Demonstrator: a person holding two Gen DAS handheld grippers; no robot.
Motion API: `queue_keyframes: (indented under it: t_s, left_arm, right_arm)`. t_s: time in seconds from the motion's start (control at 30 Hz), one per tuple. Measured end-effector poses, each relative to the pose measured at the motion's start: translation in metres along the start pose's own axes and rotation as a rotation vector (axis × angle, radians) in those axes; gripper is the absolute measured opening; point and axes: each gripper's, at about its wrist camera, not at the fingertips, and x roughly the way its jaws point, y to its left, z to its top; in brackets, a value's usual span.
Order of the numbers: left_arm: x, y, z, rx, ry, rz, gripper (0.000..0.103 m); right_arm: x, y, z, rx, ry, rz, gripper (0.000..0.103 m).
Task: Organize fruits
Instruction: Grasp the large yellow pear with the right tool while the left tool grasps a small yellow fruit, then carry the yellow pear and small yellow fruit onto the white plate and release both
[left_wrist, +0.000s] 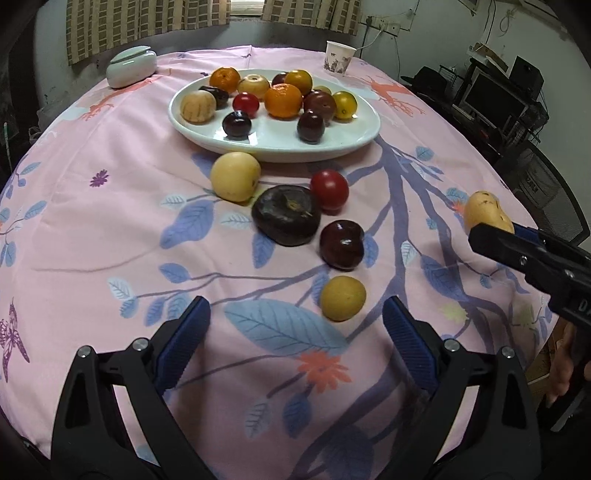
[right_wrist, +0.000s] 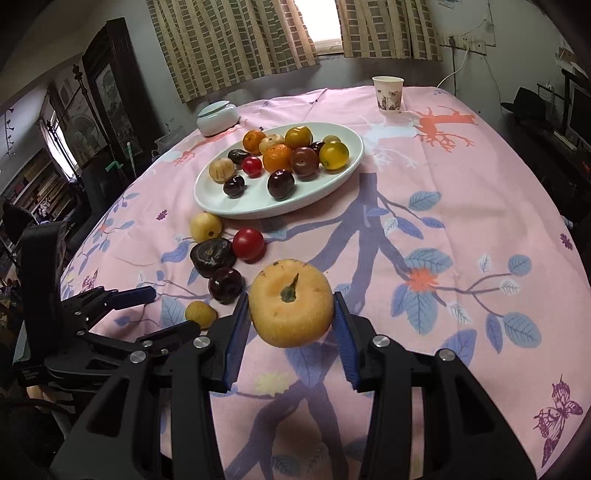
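Observation:
A white oval plate (left_wrist: 332, 142) (right_wrist: 332, 184) at the table's far middle holds several fruits. Loose fruits lie in front of it: a pale yellow one (left_wrist: 235, 176), a red one (left_wrist: 329, 190), a large dark one (left_wrist: 286, 215), a dark plum (left_wrist: 341, 244) and a small yellow one (left_wrist: 342, 298). My right gripper (right_wrist: 291, 306) is shut on a yellow-orange apple (right_wrist: 290, 302) and holds it above the cloth; it shows in the left wrist view too (left_wrist: 485, 210). My left gripper (left_wrist: 295, 332) is open and empty, just short of the small yellow fruit.
A pink flowered cloth (left_wrist: 110, 221) covers the table. A lidded white pot (left_wrist: 131, 66) stands at the far left and a paper cup (left_wrist: 338, 57) at the far right. Shelves and a monitor stand beyond the table's right edge.

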Motion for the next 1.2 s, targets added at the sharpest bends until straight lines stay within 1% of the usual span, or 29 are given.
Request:
queue_keyframes:
  t_s: [0.03, 0.1, 0.13, 0.17, 0.23, 0.3, 0.33, 0.37, 0.6, 0.9, 1.03, 1.2]
  left_arm:
    - [0.004, -0.003, 0.0, 0.001, 0.011, -0.008, 0.093]
    - [0.008, -0.011, 0.0, 0.026, -0.009, 0.027, 0.089]
    - [0.01, -0.015, 0.0, 0.039, -0.015, 0.045, 0.089]
    - [0.012, -0.017, 0.0, 0.047, -0.023, 0.062, 0.084]
    - [0.012, -0.019, 0.0, 0.059, -0.038, 0.111, 0.068]
    - [0.01, -0.017, 0.001, 0.058, -0.041, 0.108, 0.039]
    - [0.009, -0.016, 0.001, 0.056, -0.043, 0.115, 0.035]
    - [0.008, -0.014, 0.001, 0.054, -0.046, 0.119, 0.028]
    - [-0.002, -0.003, -0.002, 0.028, -0.058, 0.081, 0.026]
    - [-0.021, 0.013, 0.0, 0.002, -0.092, 0.068, 0.026]
    - [-0.027, 0.018, 0.007, 0.005, -0.102, 0.056, 0.026]
    - [-0.035, 0.029, 0.026, 0.006, -0.127, 0.045, 0.026]
  right_arm:
    - [0.0, -0.002, -0.001, 0.005, 0.002, 0.005, 0.044]
    - [-0.002, -0.004, -0.004, 0.013, 0.003, 0.01, 0.044]
    - [-0.002, -0.006, -0.005, 0.014, 0.002, 0.01, 0.044]
    - [-0.003, -0.007, -0.005, 0.016, 0.001, 0.01, 0.044]
    - [-0.005, -0.008, -0.007, 0.02, -0.002, 0.018, 0.044]
    - [-0.007, -0.008, -0.008, 0.024, -0.007, 0.026, 0.044]
    - [-0.007, -0.008, -0.008, 0.025, -0.008, 0.029, 0.044]
    - [-0.007, -0.008, -0.007, 0.027, -0.008, 0.032, 0.044]
    - [-0.005, 0.006, -0.006, 0.005, 0.001, 0.046, 0.044]
    - [0.01, 0.023, -0.002, -0.016, 0.032, 0.057, 0.044]
    - [0.016, 0.029, 0.001, -0.024, 0.035, 0.062, 0.044]
    - [0.023, 0.035, 0.011, -0.043, 0.039, 0.061, 0.044]
